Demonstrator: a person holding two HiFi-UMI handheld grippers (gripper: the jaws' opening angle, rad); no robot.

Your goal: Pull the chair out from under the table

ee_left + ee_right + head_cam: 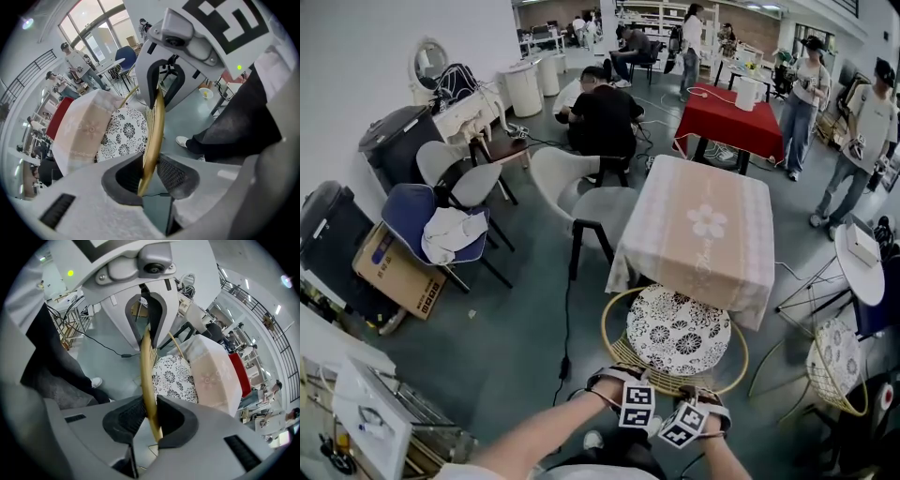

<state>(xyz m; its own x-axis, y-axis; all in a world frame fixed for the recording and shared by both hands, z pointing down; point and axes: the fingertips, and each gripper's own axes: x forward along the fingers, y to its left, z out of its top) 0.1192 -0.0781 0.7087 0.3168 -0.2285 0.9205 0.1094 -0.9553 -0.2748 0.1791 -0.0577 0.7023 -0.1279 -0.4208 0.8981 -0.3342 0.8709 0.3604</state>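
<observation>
Left gripper (149, 174) and right gripper (149, 414) both clamp the gold back rim of the chair (678, 330), its seat partly tucked under the near edge of the table (698, 225), so pulling remains.

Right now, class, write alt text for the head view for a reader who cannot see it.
The left gripper and right gripper grip the near rim of a gold wire chair with a floral cushion, partly tucked under a cloth-covered table. Other chairs and people stand behind.
</observation>
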